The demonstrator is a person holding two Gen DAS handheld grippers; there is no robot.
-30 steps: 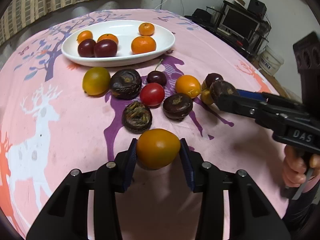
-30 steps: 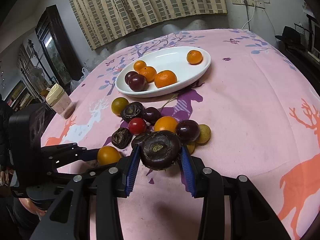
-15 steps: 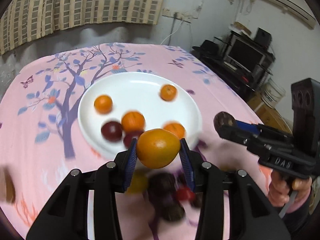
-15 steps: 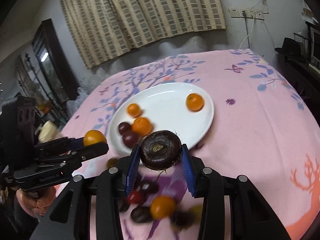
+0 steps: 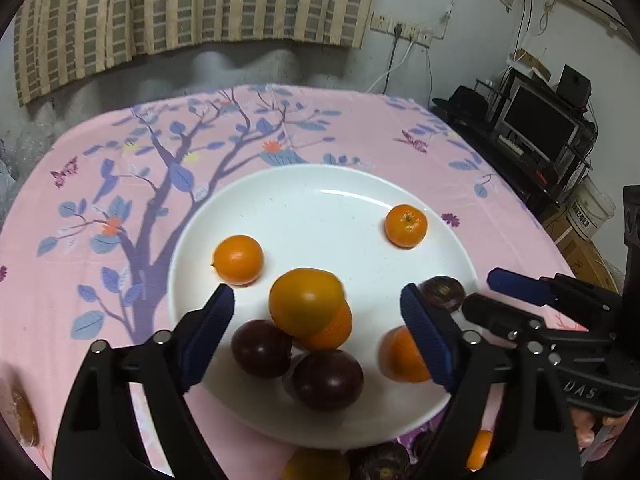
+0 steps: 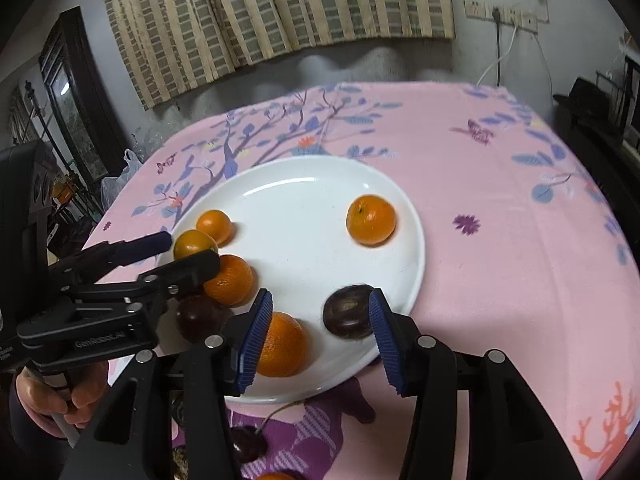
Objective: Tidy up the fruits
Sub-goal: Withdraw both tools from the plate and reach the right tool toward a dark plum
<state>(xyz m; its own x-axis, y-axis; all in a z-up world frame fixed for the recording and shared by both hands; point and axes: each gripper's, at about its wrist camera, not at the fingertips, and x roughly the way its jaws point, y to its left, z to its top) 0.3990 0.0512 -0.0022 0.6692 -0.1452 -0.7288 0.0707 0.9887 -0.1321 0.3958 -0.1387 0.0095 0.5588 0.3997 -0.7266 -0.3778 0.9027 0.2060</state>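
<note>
Both fruits let go over the plate

The left gripper (image 5: 316, 330), jaws just spread wide, has freed the yellow-orange fruit (image 5: 306, 302) at frame centre; the right gripper (image 6: 320, 338), jaws also just opening, has the dark fruit (image 6: 348, 310) against its right pad only. The white plate (image 5: 320, 216) already holds small oranges and plums. Next, probably: withdraw and fetch the fruit along the bottom edge.

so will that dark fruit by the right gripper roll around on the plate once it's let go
Probably a little. The dark fruit looks round but flattened, so it may settle on a flat face. The plate is smooth and glossy, so a nudge could slide it. The right gripper, whose jaws have just been opening, leaves it free on one side.
</note>
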